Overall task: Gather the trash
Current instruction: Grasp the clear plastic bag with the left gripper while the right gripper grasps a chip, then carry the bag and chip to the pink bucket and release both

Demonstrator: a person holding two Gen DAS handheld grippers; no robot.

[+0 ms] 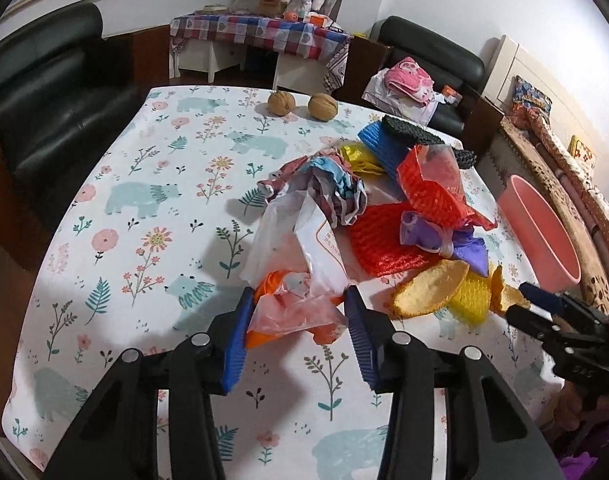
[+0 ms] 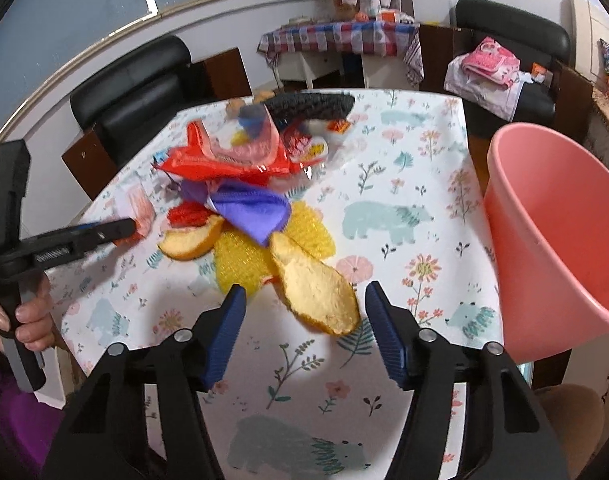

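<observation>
left gripper (image 1: 298, 312) tilted down, straddling plastic bag (image 1: 300, 308) | right gripper (image 2: 304, 312) straddling peel (image 2: 316, 292)

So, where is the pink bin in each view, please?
Left wrist view: pink bin at the right edge, beside the table.
Right wrist view: pink bin fills the right side, large.
Shared landmark: purple bag in the trash pile.

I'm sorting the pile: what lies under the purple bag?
Under the purple bag lie yellow foam netting and red netting; how much of either stays covered can't be seen.
</observation>
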